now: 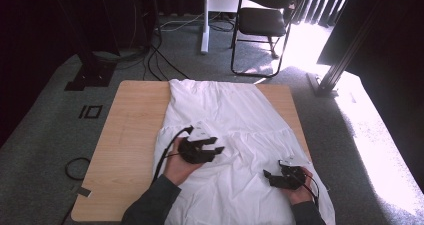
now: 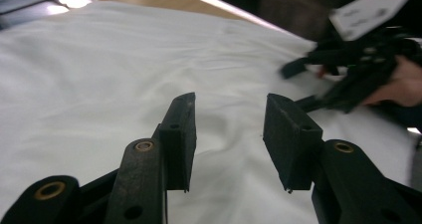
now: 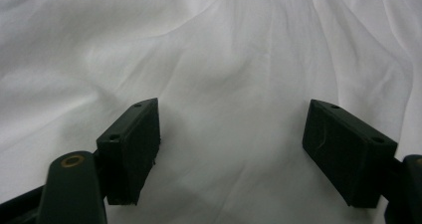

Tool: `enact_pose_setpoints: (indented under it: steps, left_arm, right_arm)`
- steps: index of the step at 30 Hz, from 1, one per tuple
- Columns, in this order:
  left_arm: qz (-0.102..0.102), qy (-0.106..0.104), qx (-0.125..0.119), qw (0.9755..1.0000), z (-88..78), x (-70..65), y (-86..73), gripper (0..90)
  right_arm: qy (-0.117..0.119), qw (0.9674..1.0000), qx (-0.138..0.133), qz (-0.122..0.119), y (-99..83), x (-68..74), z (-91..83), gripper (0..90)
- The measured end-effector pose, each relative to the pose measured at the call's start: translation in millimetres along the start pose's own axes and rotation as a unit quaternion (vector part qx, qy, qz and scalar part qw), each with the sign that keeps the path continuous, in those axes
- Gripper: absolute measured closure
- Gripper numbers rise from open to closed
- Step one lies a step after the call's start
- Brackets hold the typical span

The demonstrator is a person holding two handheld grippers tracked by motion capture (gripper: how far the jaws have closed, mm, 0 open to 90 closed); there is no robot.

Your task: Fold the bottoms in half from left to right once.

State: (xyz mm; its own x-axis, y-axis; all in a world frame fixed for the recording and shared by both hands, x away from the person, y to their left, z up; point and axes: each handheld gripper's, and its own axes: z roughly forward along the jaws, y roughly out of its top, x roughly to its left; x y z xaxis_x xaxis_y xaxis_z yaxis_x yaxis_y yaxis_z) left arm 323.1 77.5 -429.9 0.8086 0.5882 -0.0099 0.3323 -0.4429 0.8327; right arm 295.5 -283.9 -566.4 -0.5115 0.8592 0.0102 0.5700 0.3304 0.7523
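Observation:
A white garment [image 1: 235, 115] lies spread over the middle and right of the wooden table [image 1: 130, 135], reaching from the far edge to the near edge. My left gripper [image 1: 219, 146] hovers low over the cloth's middle, pointing right. Its jaws stand apart with nothing between them, and only cloth [image 2: 124, 69] lies beneath the left gripper [image 2: 229, 129]. My right gripper [image 1: 267, 177] rests near the garment's lower right part, pointing left. The right gripper [image 3: 231, 149] is open wide over wrinkled fabric [image 3: 224, 59], gripping nothing. In the left gripper view, the right gripper [image 2: 297, 84] and its hand appear blurred at the far right.
Bare wood shows along the table's left side. On the carpet beyond stand a black folding chair [image 1: 265, 20], a white post [image 1: 205, 20] and dark frame legs [image 1: 340, 70]. Cables [image 1: 75, 167] lie on the floor at the left.

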Motion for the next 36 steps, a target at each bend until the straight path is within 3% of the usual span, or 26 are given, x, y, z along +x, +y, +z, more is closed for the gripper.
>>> enact_pose_setpoints:
  steps: [1,2,3,4,5,6,7,8,9,10,11,12,13,16,17,18,19,22,23,25,28,30,32,36]
  left_arm:
    - [-0.014,0.034,0.003,0.9993,-15.1,19.0,-11.4,57.5]
    - [-0.014,0.034,0.003,0.9993,-15.1,19.0,-11.4,57.8]
    - [-0.033,0.057,0.005,0.9978,-25.5,35.8,-24.8,58.5]
    - [-0.033,0.057,0.005,0.9978,-25.5,35.8,-24.8,59.4]
    - [-0.054,0.066,0.009,0.9963,-32.9,51.5,-39.3,59.5]
    - [-0.054,0.066,0.009,0.9963,-32.9,51.5,-39.3,59.8]
    - [-0.064,0.085,0.023,0.9941,-36.3,63.0,-54.9,61.1]
    - [-0.064,0.085,0.023,0.9941,-36.3,63.0,-54.9,61.3]
    - [-0.078,0.091,0.036,0.9921,-36.6,71.2,-70.9,61.3]
    - [-0.078,0.091,0.036,0.9921,-36.6,71.2,-70.9,61.4]
    - [-0.087,0.088,0.045,0.9913,-34.8,76.1,-84.6,61.3]
    - [-0.087,0.088,0.045,0.9913,-34.8,76.1,-84.6,61.3]
    - [-0.098,0.086,0.059,0.9897,-30.0,77.5,-97.2,61.3]
    - [-0.094,0.072,0.070,0.9905,-23.6,74.2,-104.6,61.0]
    - [-0.078,0.060,0.084,0.9916,-15.1,67.6,-107.7,60.1]
    - [-0.078,0.060,0.084,0.9916,-15.1,67.6,-107.7,59.6]
    - [-0.067,0.059,0.103,0.9907,-5.9,61.8,-109.9,58.5]
    - [-0.061,0.053,0.121,0.9893,3.4,57.9,-114.2,56.1]
    - [-0.047,0.056,0.140,0.9874,10.0,55.1,-118.4,55.8]
    - [-0.042,0.059,0.145,0.9868,13.4,53.6,-121.7,56.2]
    - [-0.040,0.060,0.146,0.9867,12.8,55.3,-122.3,60.7]
    - [-0.030,0.049,0.142,0.9881,10.0,62.7,-125.1,65.2]
    - [-0.034,0.050,0.141,0.9882,9.1,64.4,-125.7,69.3]
    - [-0.022,0.061,0.155,0.9858,1.8,73.1,-127.8,70.1]
  right_arm:
    - [0.000,1.0000,0.000,0.000,0.0,0.0,0.1,22.3]
    - [0.000,1.0000,0.000,0.000,0.0,0.0,0.1,22.3]
    - [-0.001,1.0000,0.000,0.002,0.4,0.4,0.0,23.9]
    - [-0.001,1.0000,0.000,0.002,0.4,0.4,0.0,23.9]
    - [0.001,1.0000,0.005,-0.003,3.4,3.1,-1.9,33.7]
    - [0.001,1.0000,0.005,-0.003,3.4,3.1,-1.9,33.7]
    - [0.002,0.9999,-0.006,-0.010,9.1,8.8,-5.4,37.8]
    - [0.002,0.9999,-0.006,-0.010,9.1,8.8,-5.4,37.8]
    - [0.002,0.9997,-0.011,-0.020,15.0,13.6,-7.7,40.6]
    - [0.002,0.9997,-0.011,-0.020,15.0,13.6,-7.7,40.6]
    - [-0.008,0.9996,-0.016,-0.021,19.2,15.5,-9.9,41.5]
    - [-0.008,0.9996,-0.016,-0.021,19.2,15.5,-9.9,41.5]
    - [-0.018,0.9995,-0.021,-0.012,20.5,12.5,-14.1,41.5]
    - [-0.032,0.9991,-0.026,-0.011,19.2,9.2,-19.8,42.2]
    - [-0.038,0.9988,-0.032,0.000,16.0,3.9,-28.6,42.1]
    - [-0.038,0.9988,-0.032,0.000,16.0,3.9,-28.6,42.1]
    - [-0.042,0.9987,-0.030,0.005,11.9,1.0,-34.2,41.1]
    - [-0.045,0.9987,-0.024,0.005,7.2,-0.5,-36.9,40.4]
    - [-0.051,0.9985,-0.020,0.008,2.1,-3.1,-37.5,39.7]
    - [-0.055,0.9981,-0.019,0.018,-2.2,-6.7,-38.4,39.4]
    - [-0.067,0.9972,-0.020,0.028,-6.1,-10.9,-40.5,38.8]
    - [-0.080,0.9957,-0.023,0.042,-10.5,-17.7,-46.1,38.2]
    - [-0.087,0.9951,-0.022,0.043,-11.6,-19.3,-47.9,38.0]
    - [-0.108,0.9926,-0.017,0.053,-19.8,-26.0,-53.8,37.1]
